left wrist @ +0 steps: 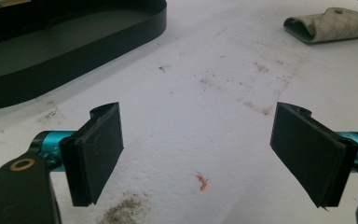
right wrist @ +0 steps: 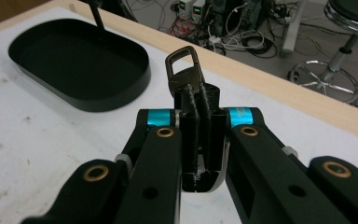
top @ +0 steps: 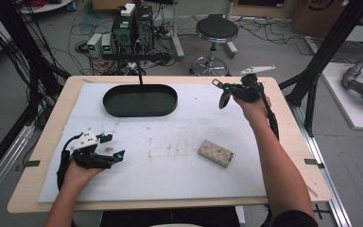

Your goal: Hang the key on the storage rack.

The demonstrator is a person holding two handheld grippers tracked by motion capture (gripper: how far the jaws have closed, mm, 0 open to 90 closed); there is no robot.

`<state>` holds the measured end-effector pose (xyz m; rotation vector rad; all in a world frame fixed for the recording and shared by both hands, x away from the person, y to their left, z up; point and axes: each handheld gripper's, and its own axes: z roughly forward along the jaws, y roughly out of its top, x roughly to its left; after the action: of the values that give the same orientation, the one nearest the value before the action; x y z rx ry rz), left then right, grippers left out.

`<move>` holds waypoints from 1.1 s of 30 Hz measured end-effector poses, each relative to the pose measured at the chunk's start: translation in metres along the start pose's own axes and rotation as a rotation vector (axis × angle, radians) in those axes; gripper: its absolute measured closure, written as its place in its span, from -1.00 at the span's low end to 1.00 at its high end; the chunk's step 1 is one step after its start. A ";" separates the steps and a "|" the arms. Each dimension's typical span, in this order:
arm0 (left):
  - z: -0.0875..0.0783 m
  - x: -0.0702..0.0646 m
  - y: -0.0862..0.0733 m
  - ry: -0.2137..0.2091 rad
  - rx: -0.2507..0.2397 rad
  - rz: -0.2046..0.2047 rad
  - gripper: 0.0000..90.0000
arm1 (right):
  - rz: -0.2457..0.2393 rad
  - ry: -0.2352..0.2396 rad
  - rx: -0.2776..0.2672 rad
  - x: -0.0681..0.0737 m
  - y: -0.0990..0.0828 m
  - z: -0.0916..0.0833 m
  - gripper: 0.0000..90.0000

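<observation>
From the high view, the right gripper (top: 227, 92) is up over the far right of the white foam-covered table (top: 170, 179), just right of the black oval metal tray (top: 140, 100), with something small and dark hanging from its tip. The left gripper (top: 111, 153) sits low at the near left, jaws spread with nothing between them. A pale speckled rolled cloth pouch (top: 216, 153) lies alone right of centre, well apart from both. Over to the left gripper view: jaws wide apart, bare stained foam between them, tray (left wrist: 65, 51) ahead left, pouch (left wrist: 328, 24) far right. Now the right gripper view: the right gripper (right wrist: 199, 100) is clenched tight on a bronze metal snap-hook clasp (right wrist: 182, 65), its loop poking up past the pads, the tray (right wrist: 77, 63) behind it to the left.
</observation>
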<state>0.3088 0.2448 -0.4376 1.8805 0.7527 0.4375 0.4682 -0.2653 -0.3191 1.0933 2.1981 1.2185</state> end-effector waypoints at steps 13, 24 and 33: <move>-0.001 -0.001 0.002 -0.002 -0.005 0.006 -0.62 | -0.059 0.063 -0.023 0.027 0.042 0.019 0.96; -0.002 -0.001 0.002 -0.002 -0.010 -0.001 -0.62 | -0.123 0.104 -0.014 0.056 0.082 0.044 0.96; -0.003 -0.001 0.002 0.003 -0.010 0.008 -0.62 | -0.133 0.133 -0.007 0.077 0.105 0.069 0.96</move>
<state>0.3073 0.2458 -0.4346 1.8744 0.7442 0.4485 0.5126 -0.1355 -0.2662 0.8702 2.3223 1.2722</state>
